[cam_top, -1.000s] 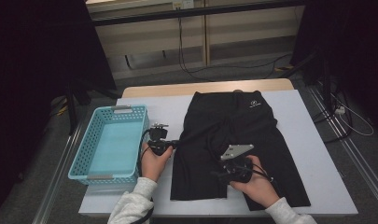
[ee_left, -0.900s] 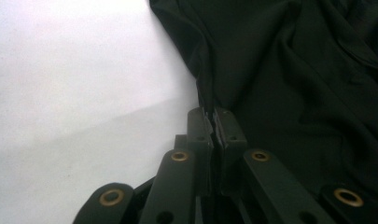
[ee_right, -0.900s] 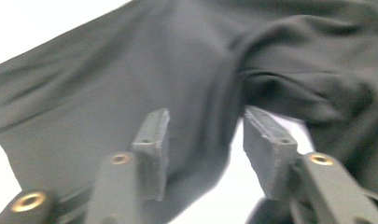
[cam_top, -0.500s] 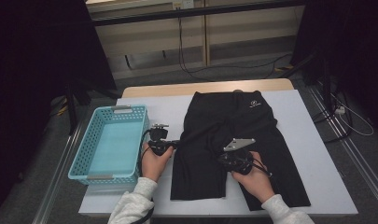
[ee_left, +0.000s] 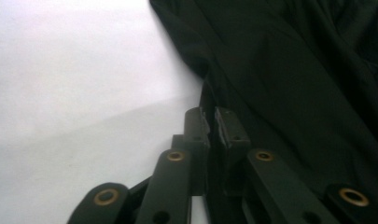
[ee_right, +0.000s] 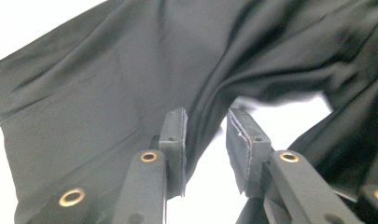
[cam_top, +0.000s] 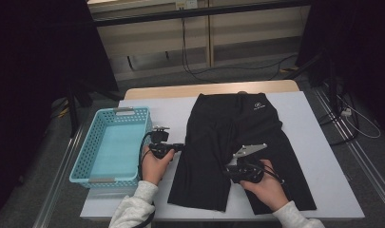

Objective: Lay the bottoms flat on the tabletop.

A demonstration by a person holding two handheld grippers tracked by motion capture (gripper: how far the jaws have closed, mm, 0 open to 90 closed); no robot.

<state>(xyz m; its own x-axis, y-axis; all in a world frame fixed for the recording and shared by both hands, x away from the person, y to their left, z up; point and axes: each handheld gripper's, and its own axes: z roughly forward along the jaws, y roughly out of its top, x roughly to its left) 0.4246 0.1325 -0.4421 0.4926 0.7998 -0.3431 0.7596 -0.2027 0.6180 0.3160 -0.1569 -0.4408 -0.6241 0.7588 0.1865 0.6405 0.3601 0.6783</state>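
Observation:
Black shorts (cam_top: 228, 128) lie flat on the white table (cam_top: 323, 156), waistband at the far side. My left gripper (cam_top: 180, 146) sits at the outer edge of the left leg. In the left gripper view its jaws (ee_left: 212, 119) are shut on the hem of the shorts (ee_left: 294, 70). My right gripper (cam_top: 232, 167) rests at the inner leg edge near the crotch. Its jaws (ee_right: 206, 123) have just been opening and stand apart, with a fold of the shorts (ee_right: 107, 70) hanging loosely between the pads.
A turquoise plastic basket (cam_top: 83, 156) stands empty on the table's left side, close to my left hand. Bare white table shows to the right of the shorts. Cables trail across the floor beyond the table's far edge.
My right gripper edged slightly toward the waistband and came back. My left hand and the shorts look unchanged.

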